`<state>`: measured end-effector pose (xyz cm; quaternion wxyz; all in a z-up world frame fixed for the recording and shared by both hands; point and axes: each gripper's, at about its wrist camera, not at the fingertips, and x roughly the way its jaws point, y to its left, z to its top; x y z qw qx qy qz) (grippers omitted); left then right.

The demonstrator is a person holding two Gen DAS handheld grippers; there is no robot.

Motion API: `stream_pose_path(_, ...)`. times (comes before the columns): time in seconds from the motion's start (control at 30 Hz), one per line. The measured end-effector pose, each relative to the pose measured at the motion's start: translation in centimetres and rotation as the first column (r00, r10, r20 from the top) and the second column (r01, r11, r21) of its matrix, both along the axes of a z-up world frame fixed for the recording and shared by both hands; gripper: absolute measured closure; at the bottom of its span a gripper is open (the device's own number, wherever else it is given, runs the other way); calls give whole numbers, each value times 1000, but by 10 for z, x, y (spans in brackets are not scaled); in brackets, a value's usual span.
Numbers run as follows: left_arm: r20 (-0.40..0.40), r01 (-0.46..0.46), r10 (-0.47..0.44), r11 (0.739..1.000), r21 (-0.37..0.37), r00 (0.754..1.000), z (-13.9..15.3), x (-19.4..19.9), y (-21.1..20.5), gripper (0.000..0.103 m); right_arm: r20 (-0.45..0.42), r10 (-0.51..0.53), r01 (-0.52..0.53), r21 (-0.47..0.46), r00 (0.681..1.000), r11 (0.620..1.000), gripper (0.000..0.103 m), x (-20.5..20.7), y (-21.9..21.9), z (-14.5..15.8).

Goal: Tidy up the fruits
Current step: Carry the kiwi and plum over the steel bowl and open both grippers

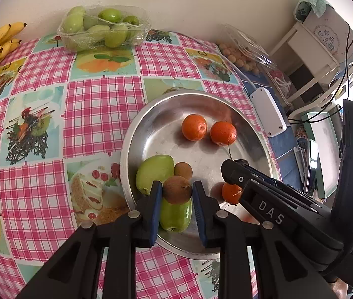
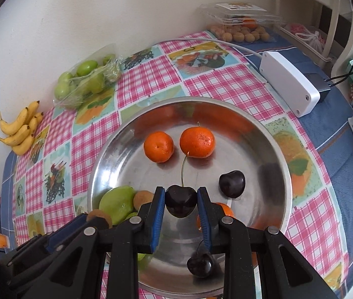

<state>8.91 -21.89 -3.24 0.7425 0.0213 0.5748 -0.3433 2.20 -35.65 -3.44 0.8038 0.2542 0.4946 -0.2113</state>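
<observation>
Over the steel plate (image 2: 106, 149), the right gripper (image 2: 180, 201) pinches a dark cherry (image 2: 181, 203) while the left gripper (image 1: 177, 194) brackets a brown longan (image 1: 177, 193), contact unclear.

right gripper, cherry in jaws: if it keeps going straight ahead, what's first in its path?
Probably the right-hand tangerine: the held cherry in the right gripper lines up with it across bare metal plate, though depth is unclear.

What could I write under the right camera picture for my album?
Right tool pinching a dark cherry over a metal plate of fruit.
</observation>
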Motion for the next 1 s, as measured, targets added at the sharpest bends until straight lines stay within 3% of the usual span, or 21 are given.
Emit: stream_pose_path(1.0, -69, -35, 36, 999, 17, 997, -13, 7, 5, 77, -48, 20, -21, -7, 999, 1000, 74, 6, 4, -10)
